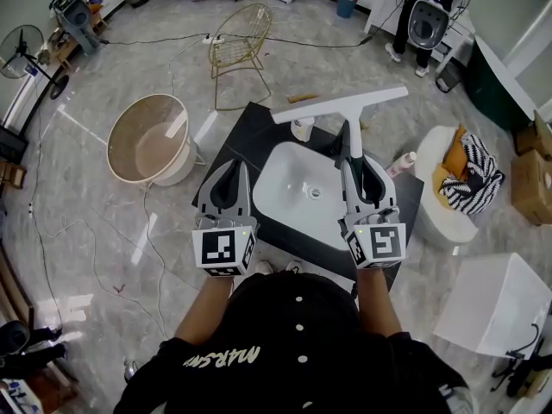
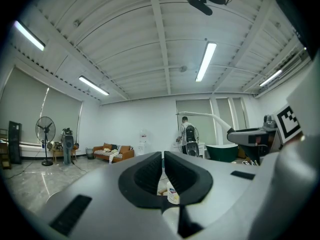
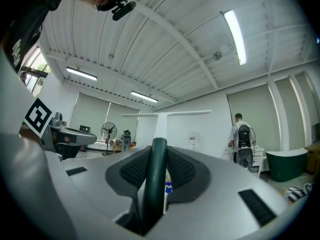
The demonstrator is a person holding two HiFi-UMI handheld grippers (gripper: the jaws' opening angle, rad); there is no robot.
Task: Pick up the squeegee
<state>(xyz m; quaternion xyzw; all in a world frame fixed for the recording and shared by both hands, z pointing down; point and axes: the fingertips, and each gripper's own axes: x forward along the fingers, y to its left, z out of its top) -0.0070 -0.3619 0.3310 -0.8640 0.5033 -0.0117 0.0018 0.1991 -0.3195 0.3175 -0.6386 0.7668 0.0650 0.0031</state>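
Observation:
The squeegee (image 1: 336, 104) has a long white blade and a dark green handle (image 3: 156, 169). My right gripper (image 1: 358, 164) is shut on that handle and holds the squeegee level in the air above the white sink (image 1: 289, 198), blade pointing away from me. In the right gripper view the handle runs between the black pads (image 3: 182, 170), and the blade (image 3: 165, 114) crosses ahead. My left gripper (image 1: 231, 172) hovers beside it over the sink's left rim, jaws closed together with nothing between them (image 2: 163, 156). From the left gripper view the squeegee blade (image 2: 202, 115) shows at the right.
The sink sits in a black countertop (image 1: 246, 132) with a small bottle (image 1: 302, 128) at its far edge. Around it stand a gold wire chair (image 1: 239, 37), a round tub (image 1: 151, 138), a white stool with striped cloth (image 1: 457, 179) and a white box (image 1: 496, 304). A person (image 1: 427, 20) stands far back.

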